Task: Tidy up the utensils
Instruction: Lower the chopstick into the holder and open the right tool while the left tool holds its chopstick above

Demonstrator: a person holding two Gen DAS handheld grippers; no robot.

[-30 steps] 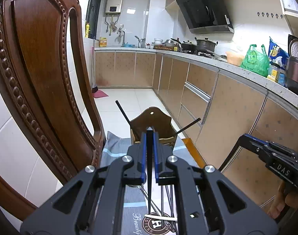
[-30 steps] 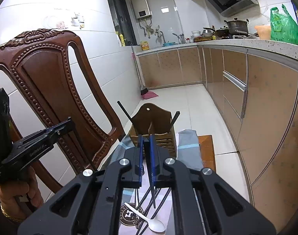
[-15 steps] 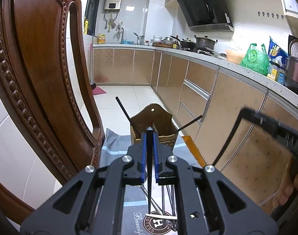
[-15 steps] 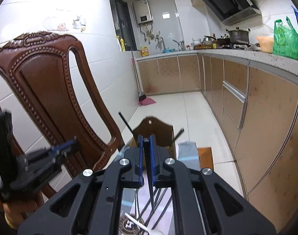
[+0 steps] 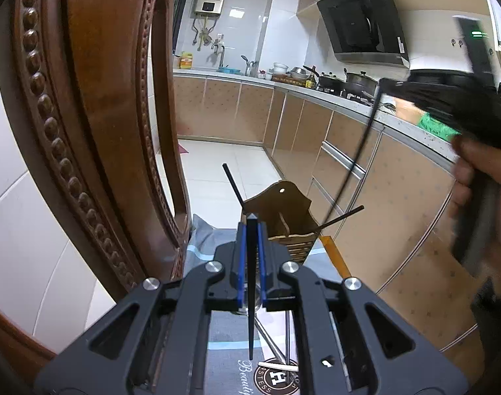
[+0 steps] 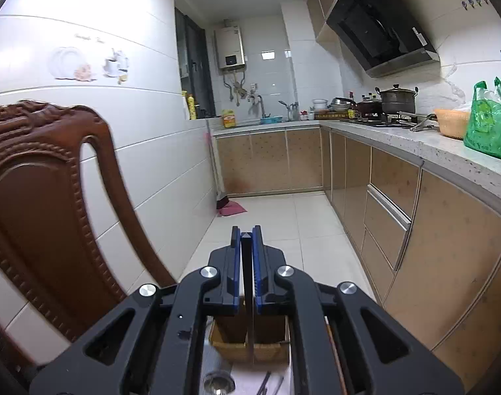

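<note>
My left gripper (image 5: 251, 227) is shut on a black chopstick (image 5: 250, 296) that hangs point down between its blue pads. Ahead of it on the table stands the brown wooden utensil holder (image 5: 283, 204), with two black chopsticks (image 5: 232, 181) leaning out of it. My right gripper (image 6: 247, 230) is shut on another black chopstick (image 6: 248, 312), hanging over the holder (image 6: 230, 345) at its middle divider. In the left wrist view the right gripper (image 5: 383, 82) is high at the right, blurred, and its chopstick (image 5: 355, 164) slants down toward the holder.
A carved wooden chair (image 5: 95, 131) stands close on the left. Kitchen cabinets (image 5: 398, 171) run along the right. A grey cloth (image 5: 217, 355) covers the table, with loose chopsticks (image 5: 286, 335) and a white spoon handle (image 5: 278, 366) lying on it near me.
The right gripper rose and moved forward with its chopstick until it hangs over the holder. The left gripper edged forward, closer to the chair, still holding its chopstick.
</note>
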